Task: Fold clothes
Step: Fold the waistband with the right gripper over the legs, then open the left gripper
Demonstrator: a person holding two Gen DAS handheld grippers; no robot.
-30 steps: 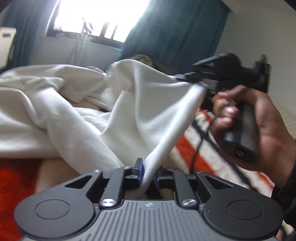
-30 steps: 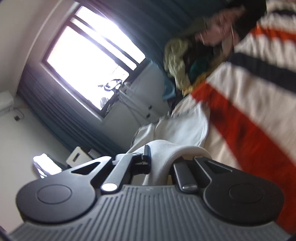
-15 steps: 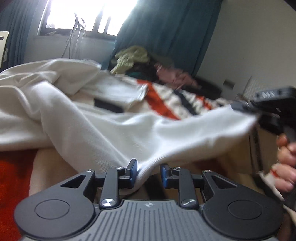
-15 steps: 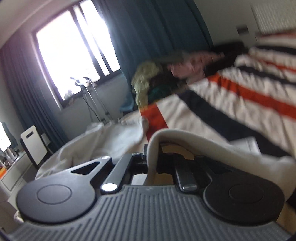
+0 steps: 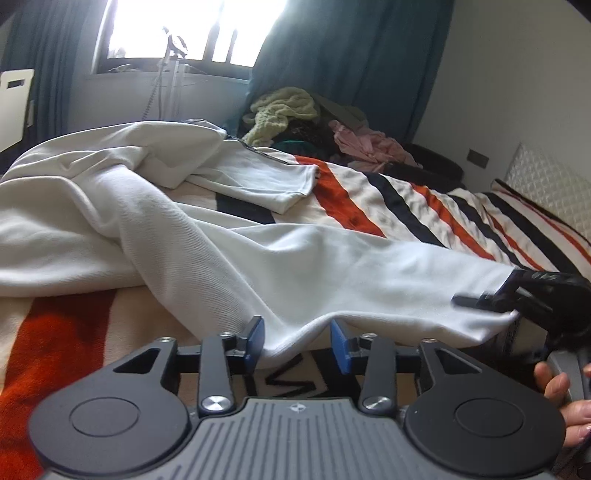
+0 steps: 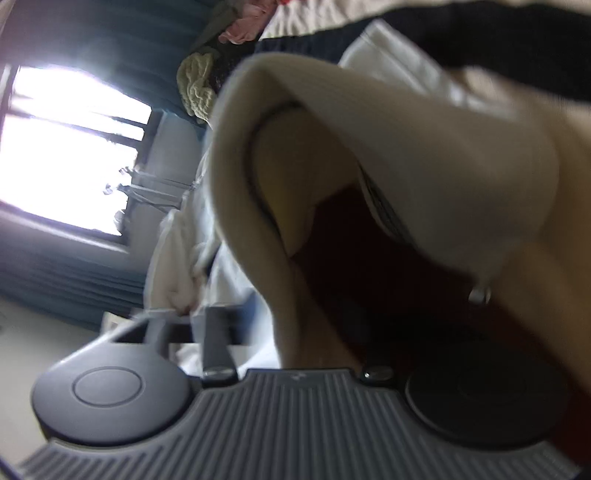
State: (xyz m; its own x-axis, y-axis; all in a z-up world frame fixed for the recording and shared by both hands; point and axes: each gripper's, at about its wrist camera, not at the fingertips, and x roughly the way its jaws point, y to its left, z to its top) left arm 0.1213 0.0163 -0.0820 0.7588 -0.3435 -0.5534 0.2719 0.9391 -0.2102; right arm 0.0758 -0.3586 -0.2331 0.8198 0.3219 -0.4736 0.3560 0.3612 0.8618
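The left gripper [image 5: 297, 345] has its blue-padded fingers [image 5: 255, 341] apart and opening; the hem of the white ribbed-knit cotton garment [image 5: 258, 266] sags into the gap between them, lying against the left pad and clear of the right one. From there the hem runs right to the right gripper [image 5: 495, 295], a blurred black shape at the garment's far-right corner, with part of the person's hand [image 5: 565, 398] at the frame edge below it. In the right wrist view the right gripper's fingers are opening too, and the cloth [image 6: 388, 155] drapes loosely over and between them, blurred, hiding the right finger; no pad can be seen pressing on it. The garment spreads left and away over the bed's cream, orange and black striped blanket [image 5: 424, 206], bunched at the left, with one short sleeve [image 5: 273, 177] lying flat farther off. Beyond the bed sit a heap of green and pink clothes [image 5: 295, 114], teal curtains [image 5: 351, 55] and a bright window [image 5: 184, 26].
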